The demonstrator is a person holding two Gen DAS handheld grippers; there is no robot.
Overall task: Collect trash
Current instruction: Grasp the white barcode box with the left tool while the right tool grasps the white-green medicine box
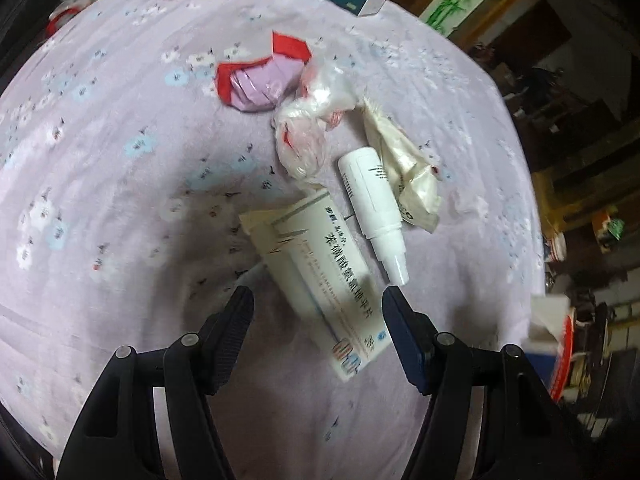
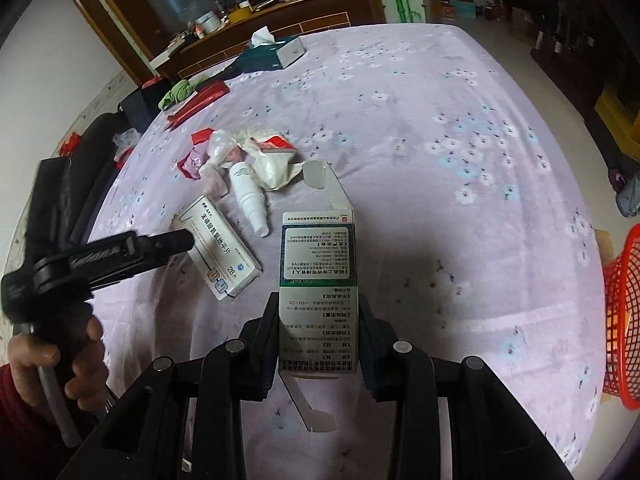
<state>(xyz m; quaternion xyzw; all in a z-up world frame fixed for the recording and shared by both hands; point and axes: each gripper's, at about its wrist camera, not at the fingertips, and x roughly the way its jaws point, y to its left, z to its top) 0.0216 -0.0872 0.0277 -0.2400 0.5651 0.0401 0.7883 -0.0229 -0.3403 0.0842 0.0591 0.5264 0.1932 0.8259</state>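
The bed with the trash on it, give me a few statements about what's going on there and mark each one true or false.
1. The right hand-held gripper is shut on a medicine box. True.
2. The left hand-held gripper is gripping the spray bottle. False: it is open, with the white pill box lying between its fingers.
3. The spray bottle lies on its side next to the white pill box. True.
4. A red basket stands at the right edge of the right wrist view. True.
5. The tissue box is in the basket. False: it sits on the far side of the bed.

Green-edged carton [image 2: 318, 280] between right tongs [image 2: 319, 322]
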